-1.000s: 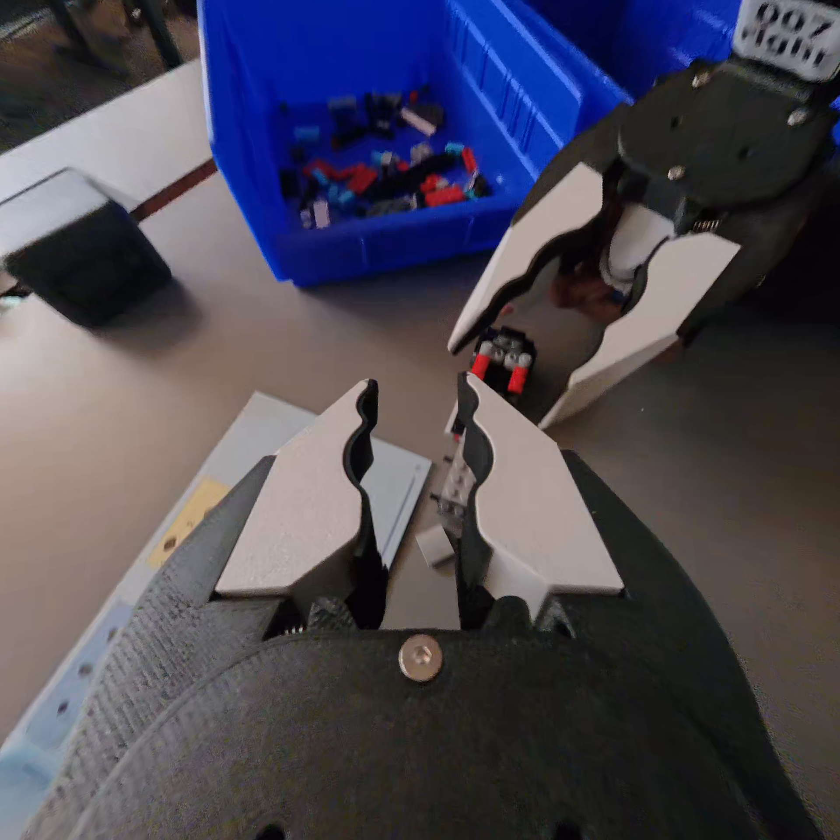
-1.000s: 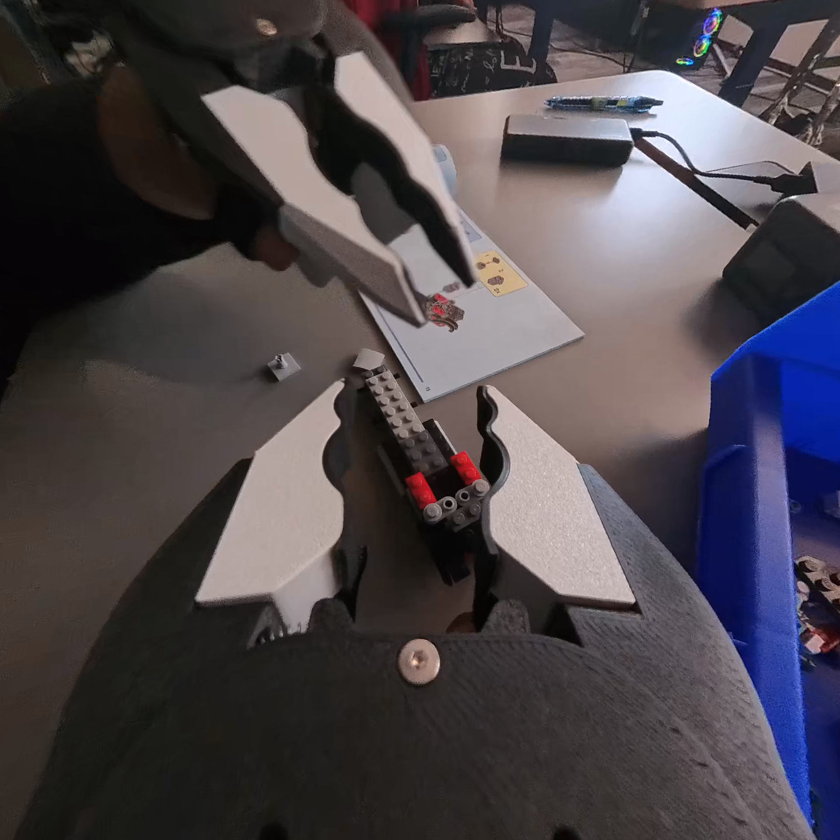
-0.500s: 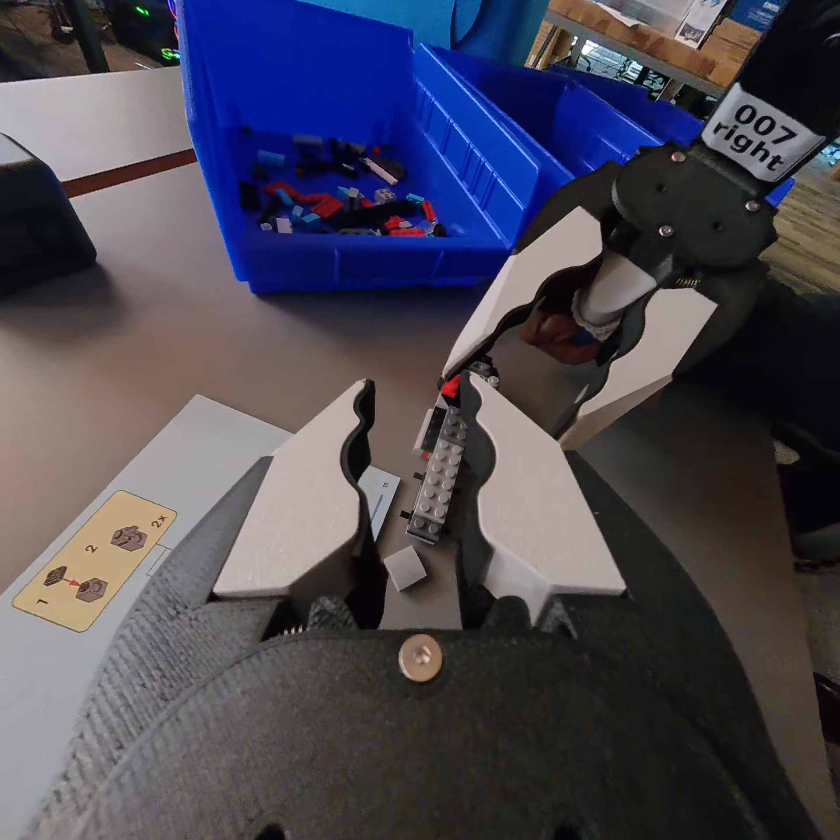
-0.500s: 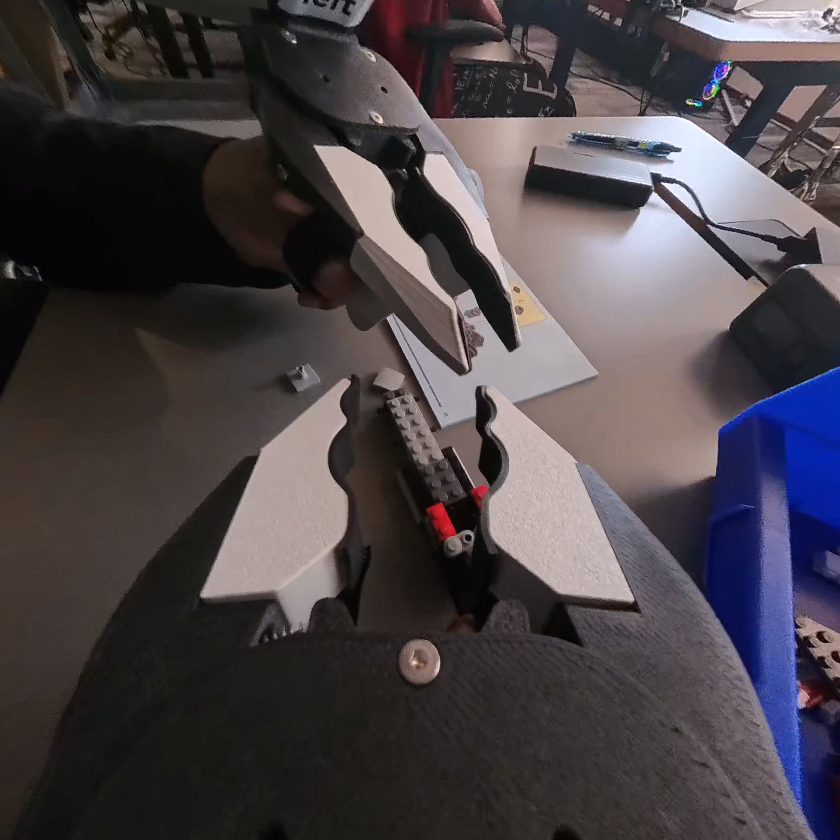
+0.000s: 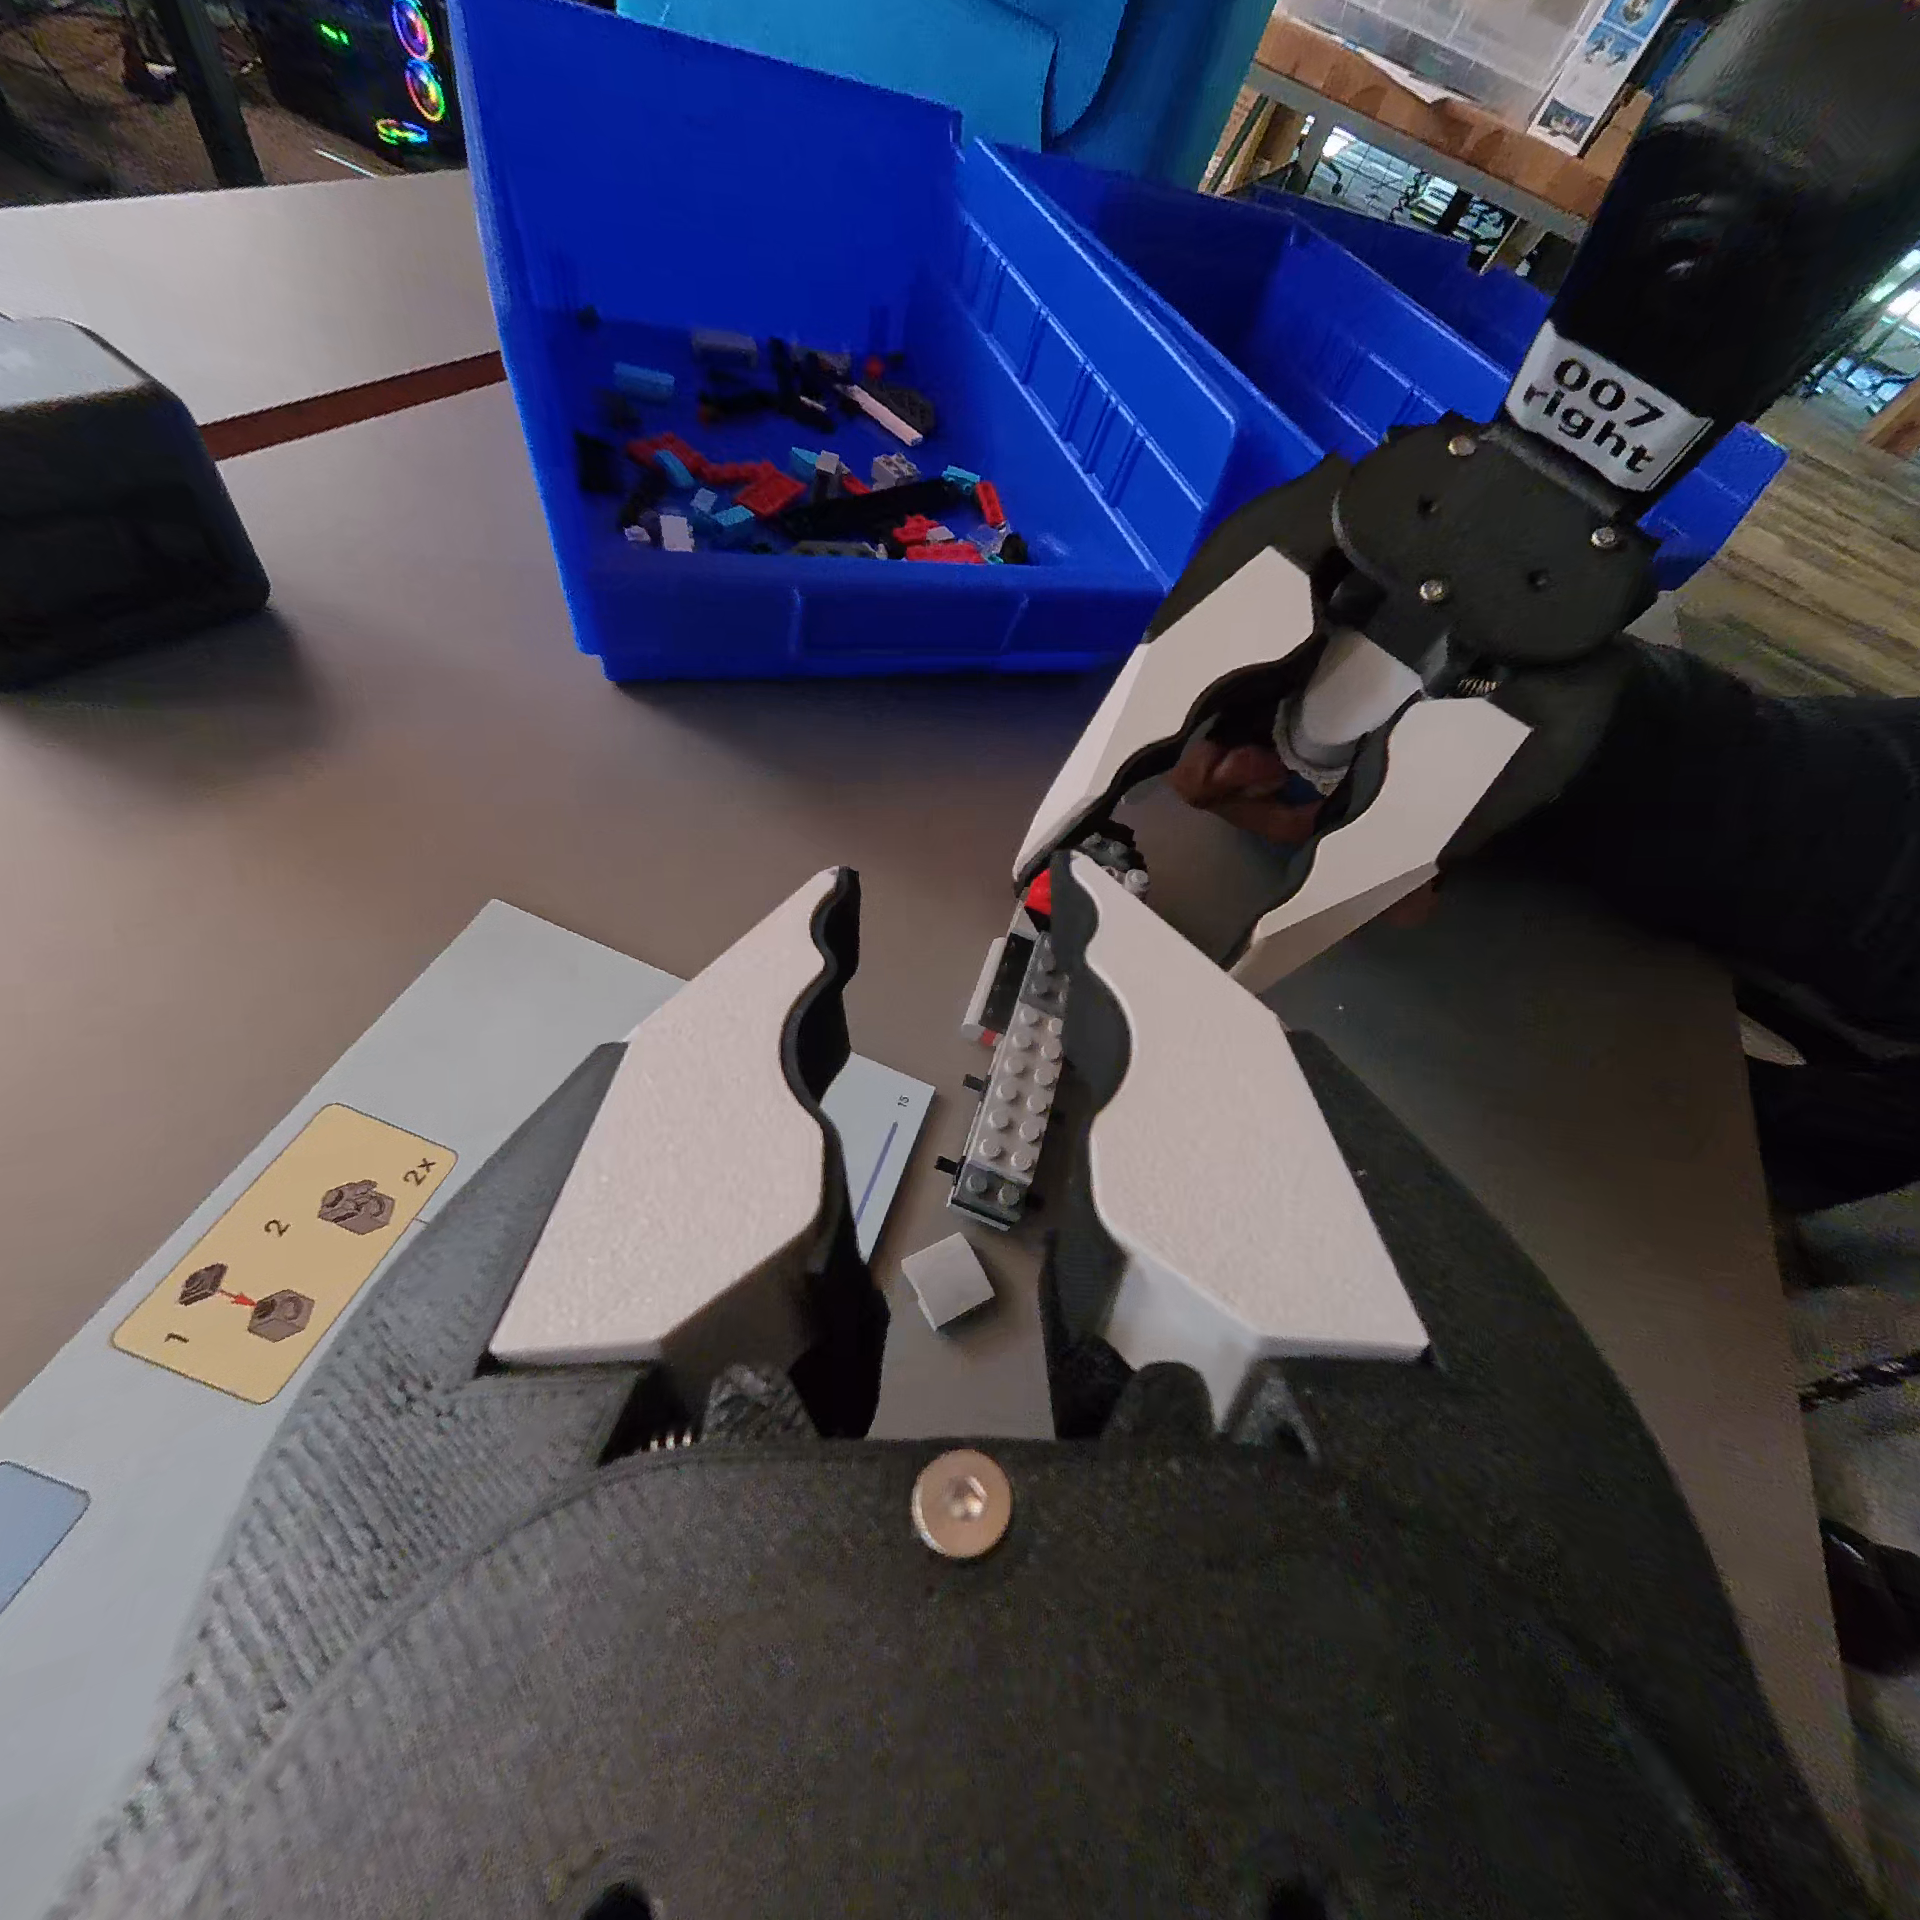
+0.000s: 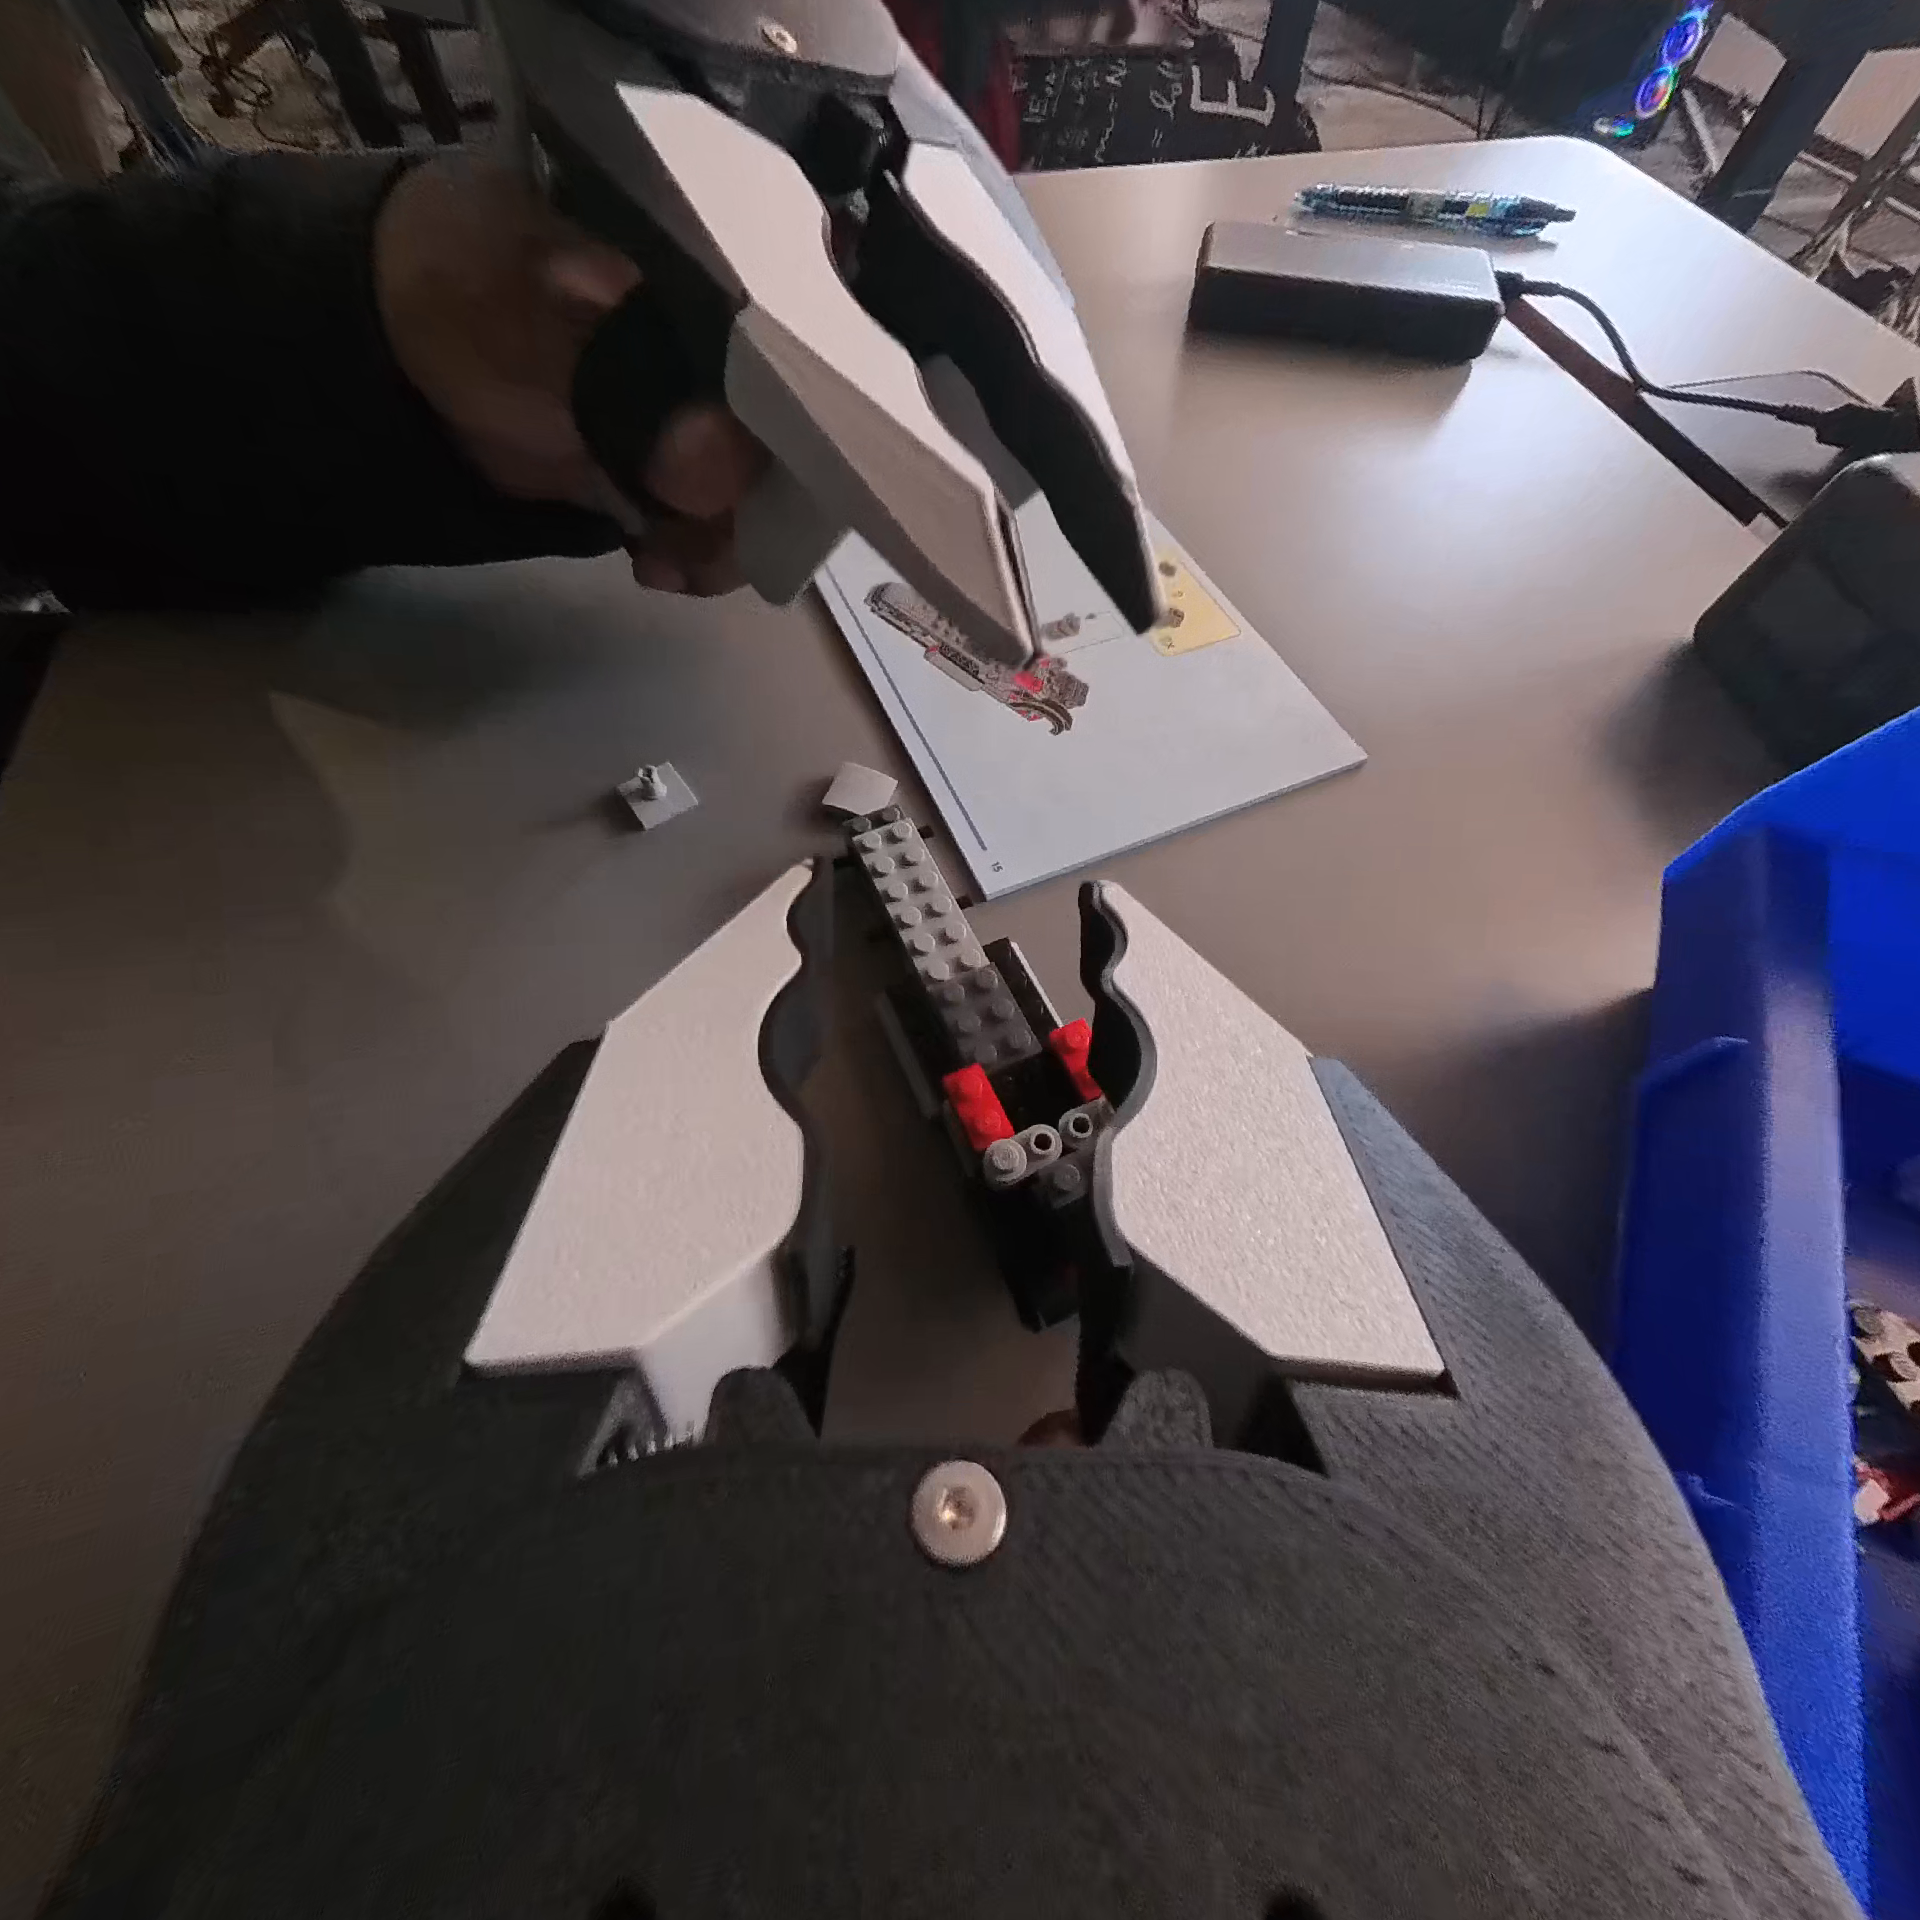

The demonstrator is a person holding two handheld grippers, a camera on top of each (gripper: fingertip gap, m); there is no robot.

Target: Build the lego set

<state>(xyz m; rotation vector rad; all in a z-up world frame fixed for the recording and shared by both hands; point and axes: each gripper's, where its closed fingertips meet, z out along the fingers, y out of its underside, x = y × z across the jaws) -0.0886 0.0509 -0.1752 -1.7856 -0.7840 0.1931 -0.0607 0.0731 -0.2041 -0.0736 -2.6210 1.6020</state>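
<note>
Nearest in our right wrist view, the right gripper point(image 6: 951, 894) has its fingers spread wide around the lego model point(image 6: 977, 1039), a long grey, black and red build lying on the table point(image 6: 312, 987); whether the right finger touches its red end we cannot tell. Just past the model's tip lies a small grey slope piece point(image 6: 858, 788), with a grey stud plate point(image 6: 655, 795) to its left. Above the instruction booklet point(image 6: 1122, 769) hangs our left gripper point(image 6: 1086, 644), fingers parted and empty. Farther off sits the blue bin point(image 5: 935, 623) of loose bricks point(image 5: 800, 478).
</note>
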